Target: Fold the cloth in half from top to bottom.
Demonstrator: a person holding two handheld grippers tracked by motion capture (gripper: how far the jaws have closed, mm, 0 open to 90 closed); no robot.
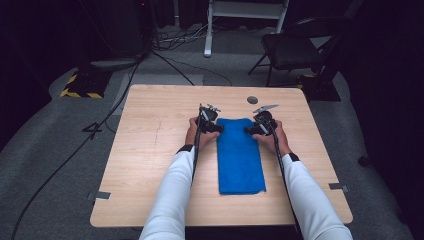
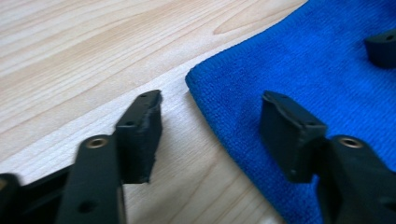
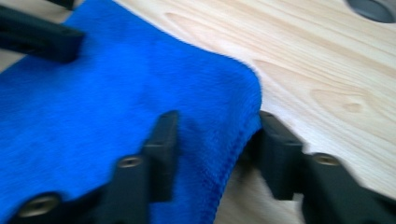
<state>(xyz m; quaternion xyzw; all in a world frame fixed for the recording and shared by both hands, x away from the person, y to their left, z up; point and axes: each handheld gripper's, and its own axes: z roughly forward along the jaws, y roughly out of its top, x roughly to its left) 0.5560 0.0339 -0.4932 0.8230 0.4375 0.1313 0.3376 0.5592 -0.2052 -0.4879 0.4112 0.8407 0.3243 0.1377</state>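
Blue cloth [image 1: 240,155]: grasping the two far corners.
Left tool [image 2: 210,128] stands half open, one jaw on bare table [image 2: 70,56], the other over the cloth's edge, nothing pinched yet; right tool [image 3: 215,140] straddles the opposite corner at a narrower gap, pads not clearly pressing. Close both evenly, low on the hem, before lifting. The cloth lies folded lengthwise at the table's centre, tools at its 12 o'clock end. Both forearms reach forward, wrists angled inward toward each other.
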